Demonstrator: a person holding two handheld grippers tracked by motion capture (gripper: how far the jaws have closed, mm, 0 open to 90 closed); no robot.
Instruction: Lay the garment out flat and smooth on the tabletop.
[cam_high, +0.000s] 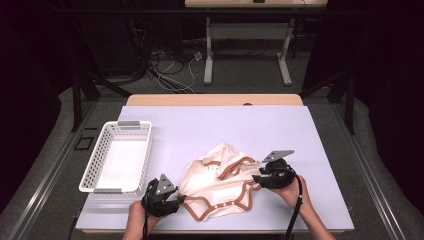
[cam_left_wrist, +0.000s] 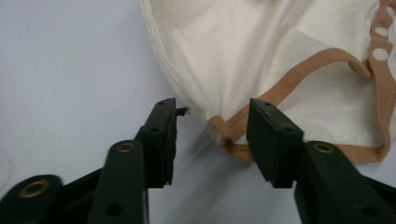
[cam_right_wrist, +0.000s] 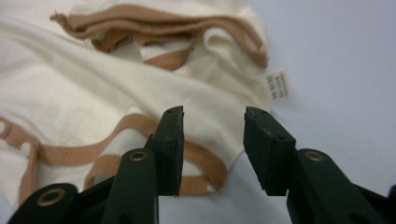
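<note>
Lying crumpled on the pale surface (cam_high: 210, 125), a cream garment (cam_high: 220, 182) with tan trim sits between both claws.
Left claw (cam_high: 181, 199) stands parted at the garment's near-left corner, gripping nothing; right claw (cam_high: 256, 177) stands parted over its right edge, pads off the cloth. White basket (cam_high: 118, 157) stands left.

A white plastic basket (cam_high: 116, 156) sits at the table's (cam_high: 200, 125) left side.
</note>
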